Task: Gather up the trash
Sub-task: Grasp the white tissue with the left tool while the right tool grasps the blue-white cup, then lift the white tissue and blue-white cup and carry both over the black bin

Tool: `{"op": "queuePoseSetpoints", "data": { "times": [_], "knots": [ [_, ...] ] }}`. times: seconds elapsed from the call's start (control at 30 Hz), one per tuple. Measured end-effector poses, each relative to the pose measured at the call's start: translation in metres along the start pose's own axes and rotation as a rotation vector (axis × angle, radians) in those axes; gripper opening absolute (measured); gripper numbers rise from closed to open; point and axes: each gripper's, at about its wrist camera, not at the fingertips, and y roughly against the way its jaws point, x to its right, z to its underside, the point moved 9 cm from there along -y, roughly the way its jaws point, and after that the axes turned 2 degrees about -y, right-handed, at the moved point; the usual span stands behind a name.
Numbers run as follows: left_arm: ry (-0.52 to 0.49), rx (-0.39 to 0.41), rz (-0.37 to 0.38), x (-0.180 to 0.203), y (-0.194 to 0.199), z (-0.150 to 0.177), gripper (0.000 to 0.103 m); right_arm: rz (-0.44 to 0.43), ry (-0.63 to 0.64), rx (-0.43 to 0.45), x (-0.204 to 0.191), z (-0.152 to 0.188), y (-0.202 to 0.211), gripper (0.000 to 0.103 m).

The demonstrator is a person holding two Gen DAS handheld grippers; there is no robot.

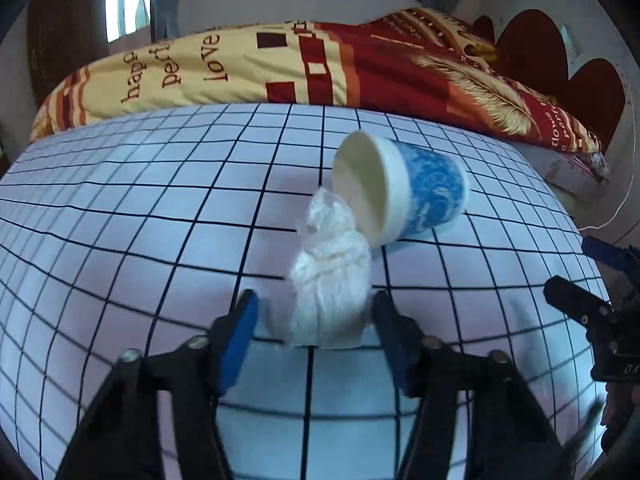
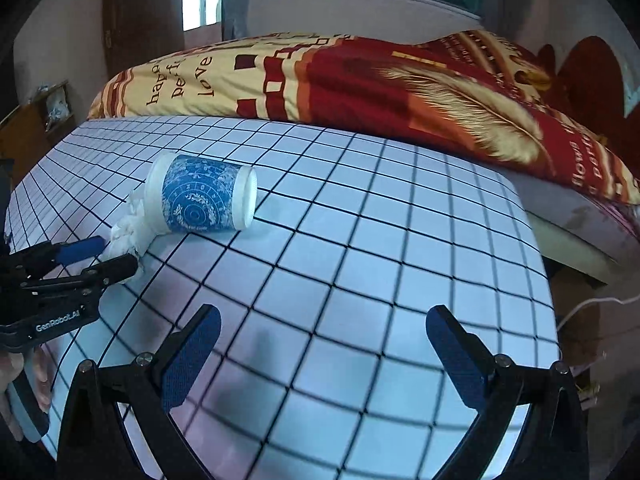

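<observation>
Your left gripper (image 1: 314,334) has its jaws spread on either side of the crumpled tissue (image 1: 330,280), which runs lengthwise from them to the mouth of the tipped paper cup (image 1: 400,192) on the tabletop (image 1: 120,240), while your right gripper (image 2: 324,360), also spread wide and holding nothing, sits farther off.

The quilt (image 2: 320,80) carried the printed words "love" and partly legible "happ…", "perf…", with "flows" on its red section. The left gripper (image 2: 114,258) body read "GenRobot.AI" in the right wrist view.
</observation>
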Motion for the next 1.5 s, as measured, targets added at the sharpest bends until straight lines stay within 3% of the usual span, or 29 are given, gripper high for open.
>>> {"op": "queuePoseSetpoints", "data": {
  "times": [0.03, 0.07, 0.37, 0.63, 0.67, 0.7, 0.73, 1.0, 1.5],
  "knots": [
    [0.005, -0.012, 0.019, -0.001, -0.003, 0.0, 0.036, -0.009, 0.004, -0.003, -0.003, -0.002, -0.004, 0.103],
    [0.011, -0.01, 0.032, -0.003, -0.003, -0.001, 0.034, -0.019, 0.007, -0.008, -0.006, -0.004, -0.008, 0.103],
    [0.043, 0.062, -0.05, -0.058, 0.017, -0.014, 0.033, -0.155, 0.004, 0.016, -0.067, -0.043, -0.041, 0.103],
    [0.042, 0.092, -0.063, -0.084, 0.004, -0.053, 0.033, -0.23, -0.136, -0.029, -0.098, -0.095, -0.096, 0.103],
    [0.039, 0.086, -0.06, -0.084, 0.001, -0.054, 0.033, -0.228, -0.148, -0.036, -0.099, -0.095, -0.099, 0.101],
    [0.035, 0.084, -0.06, -0.084, -0.001, -0.055, 0.033, -0.218, -0.152, -0.04, -0.099, -0.094, -0.1, 0.089],
    [0.029, 0.083, -0.06, -0.084, -0.002, -0.055, 0.033, -0.22, -0.152, -0.041, -0.1, -0.092, -0.098, 0.088],
    [-0.013, 0.086, -0.033, -0.064, 0.021, -0.032, 0.033, -0.184, -0.057, 0.023, -0.095, -0.072, -0.055, 0.088],
    [-0.09, 0.136, 0.058, 0.029, 0.097, -0.001, 0.033, -0.118, -0.064, 0.121, -0.028, -0.009, 0.081, 0.088]
  ]
}}
